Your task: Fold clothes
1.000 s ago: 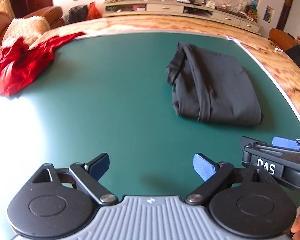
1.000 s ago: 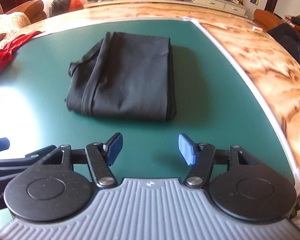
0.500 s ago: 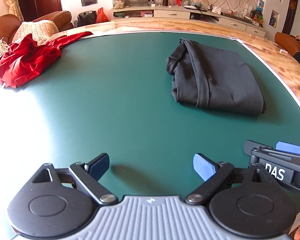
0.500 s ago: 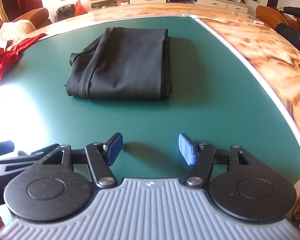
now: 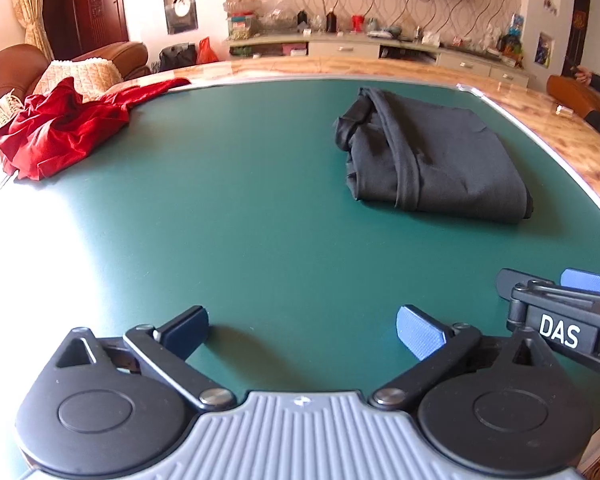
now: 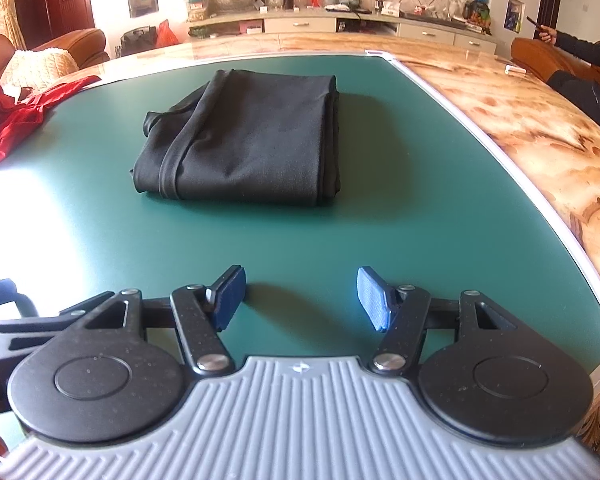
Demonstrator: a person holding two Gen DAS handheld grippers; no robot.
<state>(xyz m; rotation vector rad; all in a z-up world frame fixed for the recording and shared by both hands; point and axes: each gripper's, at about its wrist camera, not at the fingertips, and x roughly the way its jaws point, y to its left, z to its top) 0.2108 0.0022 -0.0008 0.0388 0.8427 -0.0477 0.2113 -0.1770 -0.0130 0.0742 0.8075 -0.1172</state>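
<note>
A folded black garment lies flat on the green table mat, at the right in the left wrist view and straight ahead in the right wrist view. A crumpled red garment lies at the mat's far left edge; it also shows in the right wrist view. My left gripper is open and empty, low over the near mat. My right gripper is open and empty, well short of the black garment. The right gripper's body shows at the right edge of the left wrist view.
A wood-grain table border runs along the right and far sides of the mat. Brown sofas stand at the far left, a cabinet with bottles at the back. A seated person is at the far right.
Both grippers have pulled back and tilted up, so the black garment looks farther away and more of the room shows. Both stay open and empty.
</note>
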